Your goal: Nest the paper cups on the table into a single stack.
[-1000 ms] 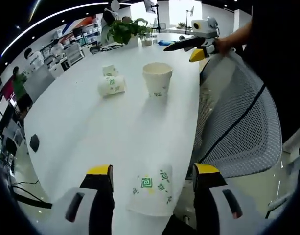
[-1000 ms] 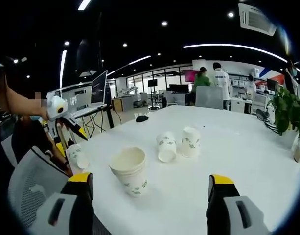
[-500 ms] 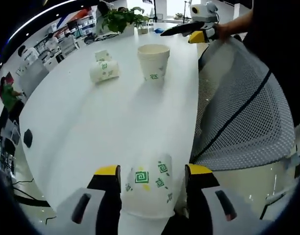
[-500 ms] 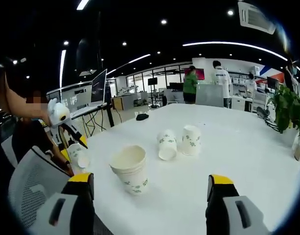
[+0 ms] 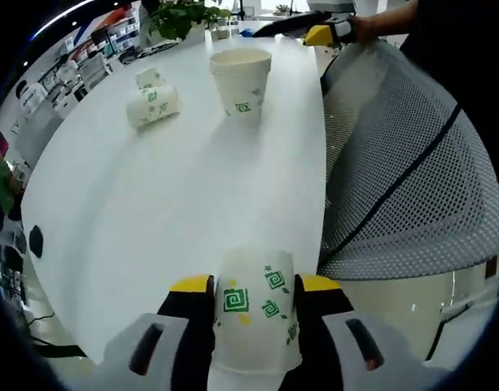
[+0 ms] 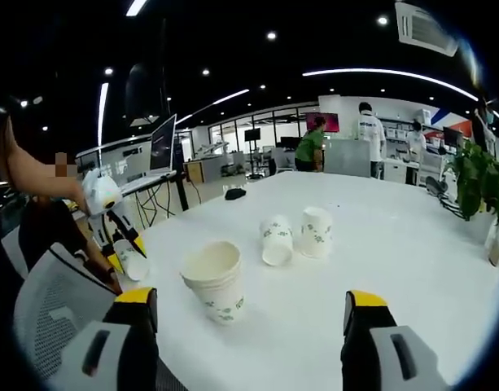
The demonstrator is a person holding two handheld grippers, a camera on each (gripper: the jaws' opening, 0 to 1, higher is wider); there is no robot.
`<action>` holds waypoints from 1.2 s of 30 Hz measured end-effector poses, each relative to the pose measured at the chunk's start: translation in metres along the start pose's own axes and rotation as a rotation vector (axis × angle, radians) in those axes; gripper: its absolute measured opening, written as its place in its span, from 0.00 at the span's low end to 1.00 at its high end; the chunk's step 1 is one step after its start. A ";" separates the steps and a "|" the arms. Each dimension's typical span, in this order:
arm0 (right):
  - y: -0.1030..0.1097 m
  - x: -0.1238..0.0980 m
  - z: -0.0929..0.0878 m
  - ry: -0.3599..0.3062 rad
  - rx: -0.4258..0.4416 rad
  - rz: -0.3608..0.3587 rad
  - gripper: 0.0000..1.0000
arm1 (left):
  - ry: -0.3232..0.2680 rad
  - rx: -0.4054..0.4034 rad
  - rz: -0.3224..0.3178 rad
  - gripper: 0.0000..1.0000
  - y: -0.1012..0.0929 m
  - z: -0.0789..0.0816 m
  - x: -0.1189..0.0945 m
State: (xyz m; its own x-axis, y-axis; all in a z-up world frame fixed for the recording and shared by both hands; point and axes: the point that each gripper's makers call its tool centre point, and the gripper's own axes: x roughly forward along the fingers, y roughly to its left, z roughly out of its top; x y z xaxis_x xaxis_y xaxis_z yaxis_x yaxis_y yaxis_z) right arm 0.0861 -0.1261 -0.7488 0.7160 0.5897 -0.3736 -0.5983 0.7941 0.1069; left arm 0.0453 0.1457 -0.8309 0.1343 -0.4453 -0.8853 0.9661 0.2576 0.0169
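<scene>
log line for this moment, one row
left claw: shut on paper cup | right claw: open, empty | upright cup stack on table

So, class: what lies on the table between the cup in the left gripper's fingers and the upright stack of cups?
Nothing: in the left gripper view, bare white table separates the gripped cup from the upright stack.

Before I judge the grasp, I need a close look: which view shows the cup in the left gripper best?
The left gripper view: the held paper cup sits upside down, close up, with the left gripper shut on its sides. The right gripper view shows the same cup small and far off, at the table's edge.
</scene>
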 end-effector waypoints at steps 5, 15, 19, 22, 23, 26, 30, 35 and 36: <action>-0.002 0.000 0.000 -0.002 0.001 -0.001 0.96 | 0.000 0.007 0.005 0.36 0.000 0.003 -0.001; 0.000 0.000 0.002 -0.008 -0.003 0.002 0.96 | -0.050 -0.005 0.030 0.35 0.004 0.020 -0.012; 0.004 -0.002 0.005 -0.011 -0.011 0.010 0.96 | -0.064 -0.024 0.027 0.35 0.001 0.030 -0.016; 0.007 -0.003 0.007 -0.013 -0.019 0.019 0.95 | -0.075 -0.011 0.028 0.35 -0.001 0.036 -0.020; 0.009 -0.003 0.007 -0.014 -0.019 0.024 0.95 | -0.077 -0.007 0.035 0.35 0.000 0.039 -0.022; 0.012 -0.004 0.008 -0.007 -0.026 0.036 0.94 | -0.079 -0.004 0.041 0.35 0.000 0.046 -0.027; 0.017 -0.007 0.012 -0.010 -0.013 0.048 0.93 | -0.088 0.003 0.050 0.35 0.001 0.060 -0.036; 0.022 -0.010 0.017 -0.005 -0.024 0.057 0.92 | -0.110 0.012 0.040 0.35 -0.005 0.082 -0.046; 0.023 -0.010 0.019 -0.007 -0.023 0.058 0.91 | -0.117 0.013 0.041 0.35 -0.006 0.087 -0.047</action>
State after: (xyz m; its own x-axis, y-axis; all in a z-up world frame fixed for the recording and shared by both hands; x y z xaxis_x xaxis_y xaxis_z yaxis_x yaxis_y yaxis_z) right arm 0.0719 -0.1107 -0.7246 0.6822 0.6361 -0.3606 -0.6473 0.7547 0.1067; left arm 0.0526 0.0909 -0.7492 0.1978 -0.5321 -0.8233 0.9620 0.2668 0.0586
